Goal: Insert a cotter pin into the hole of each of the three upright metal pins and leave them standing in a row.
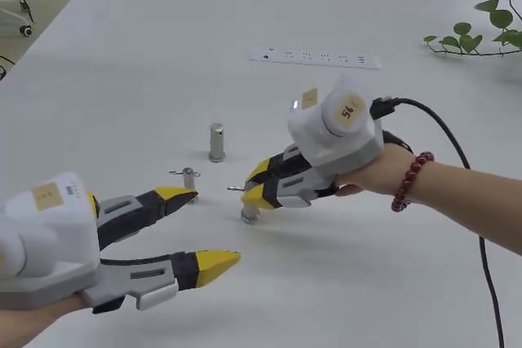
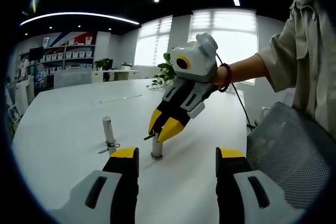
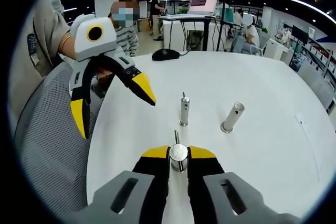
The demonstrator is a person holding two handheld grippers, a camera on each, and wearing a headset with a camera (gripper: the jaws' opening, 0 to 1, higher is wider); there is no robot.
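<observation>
left tongs (image 1: 214, 226) hung spread | right tongs (image 1: 247, 188) clenched a cotter pin (image 2: 148, 137) atop nearest metal pin (image 1: 250, 214) | middle pin (image 1: 189, 178) carried second cotter pin (image 1: 179, 173)

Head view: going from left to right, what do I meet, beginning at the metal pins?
Fitted metal pin → bare metal pin → cotter pin in the right claw → third metal pin, below that claw → red bracelet → plant.
</observation>
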